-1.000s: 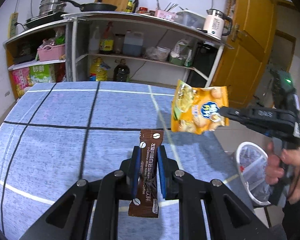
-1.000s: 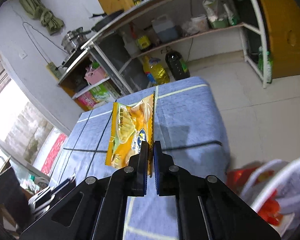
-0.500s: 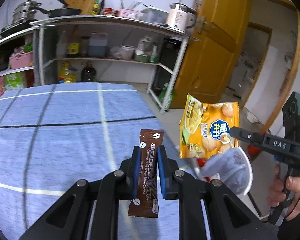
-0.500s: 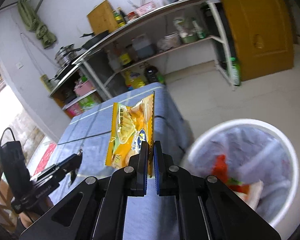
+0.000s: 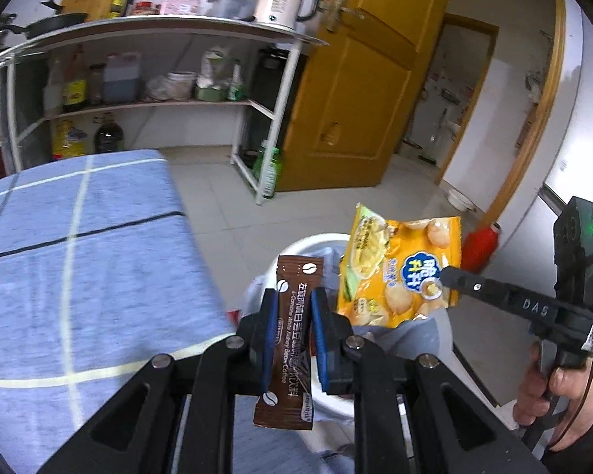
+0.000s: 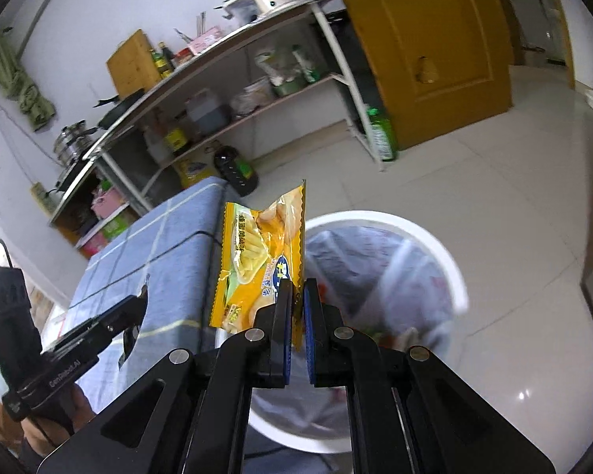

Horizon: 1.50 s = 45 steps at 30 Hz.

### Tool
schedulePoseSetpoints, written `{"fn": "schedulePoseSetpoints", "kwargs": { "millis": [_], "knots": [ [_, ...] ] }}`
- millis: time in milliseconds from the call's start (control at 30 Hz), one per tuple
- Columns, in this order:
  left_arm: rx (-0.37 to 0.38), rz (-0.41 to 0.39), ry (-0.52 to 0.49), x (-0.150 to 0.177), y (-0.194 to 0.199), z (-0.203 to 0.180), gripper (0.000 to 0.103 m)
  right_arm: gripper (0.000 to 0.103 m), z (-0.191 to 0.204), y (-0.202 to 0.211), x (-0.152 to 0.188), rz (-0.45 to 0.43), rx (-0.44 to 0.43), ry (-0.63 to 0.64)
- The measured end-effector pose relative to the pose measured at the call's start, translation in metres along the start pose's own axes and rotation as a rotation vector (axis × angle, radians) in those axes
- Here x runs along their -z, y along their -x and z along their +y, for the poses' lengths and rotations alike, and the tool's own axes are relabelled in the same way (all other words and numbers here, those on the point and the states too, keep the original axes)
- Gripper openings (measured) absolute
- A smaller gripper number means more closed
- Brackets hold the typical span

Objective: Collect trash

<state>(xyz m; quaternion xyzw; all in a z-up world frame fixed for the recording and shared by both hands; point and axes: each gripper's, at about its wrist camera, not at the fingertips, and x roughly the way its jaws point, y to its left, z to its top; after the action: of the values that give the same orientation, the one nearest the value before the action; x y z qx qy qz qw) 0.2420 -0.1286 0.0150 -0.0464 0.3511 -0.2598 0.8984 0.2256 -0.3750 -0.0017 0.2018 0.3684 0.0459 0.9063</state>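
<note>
My left gripper (image 5: 294,300) is shut on a brown coffee sachet (image 5: 290,351) and holds it upright over the near rim of a white trash bin (image 5: 296,249) lined with a clear bag. My right gripper (image 6: 298,290) is shut on a yellow snack bag (image 6: 257,256), which hangs above the bin (image 6: 446,260). In the left wrist view the snack bag (image 5: 399,272) hangs over the bin, pinched by the right gripper (image 5: 444,274). The left gripper (image 6: 140,296) shows at the lower left of the right wrist view. Red and white trash lies inside the bin.
A table with a blue checked cloth (image 5: 79,245) stands left of the bin. A metal shelf rack (image 5: 150,91) with bottles, pans and a kettle stands against the far wall. A yellow wooden door (image 5: 359,91) is behind the bin. A red bottle (image 5: 480,245) stands on the tiled floor.
Both grippers have swung right, off the table and over the trash bin, each still holding its wrapper. The bin now lies directly under both.
</note>
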Motion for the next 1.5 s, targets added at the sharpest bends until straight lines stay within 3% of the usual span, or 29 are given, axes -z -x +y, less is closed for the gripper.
{"fn": "schedulePoseSetpoints", "kwargs": {
  "millis": [433,667,800,1067,1333,1500],
  "knots": [
    [0.043,0.089,-0.034,0.005,-0.049,-0.043,0.019,0.008,-0.039,-0.001,0.012,0.047,0.033,-0.056],
    [0.036,0.113,-0.036,0.008,-0.058,-0.046,0.022,0.010,-0.036,0.003,0.013,0.038,0.071,-0.025],
    [0.038,0.113,-0.025,0.008,-0.058,-0.045,0.031,0.018,-0.031,0.008,0.011,0.012,0.100,0.008],
    [0.037,0.078,-0.041,0.007,-0.041,-0.048,0.031,0.021,-0.011,0.019,0.015,-0.026,0.118,0.088],
    [0.018,0.028,-0.044,0.017,0.000,-0.043,0.034,0.023,0.022,0.032,0.042,-0.055,0.129,0.194],
    [-0.013,-0.023,-0.033,0.032,0.035,-0.034,0.045,0.029,0.042,0.045,0.067,-0.080,0.144,0.264]
  ]
}}
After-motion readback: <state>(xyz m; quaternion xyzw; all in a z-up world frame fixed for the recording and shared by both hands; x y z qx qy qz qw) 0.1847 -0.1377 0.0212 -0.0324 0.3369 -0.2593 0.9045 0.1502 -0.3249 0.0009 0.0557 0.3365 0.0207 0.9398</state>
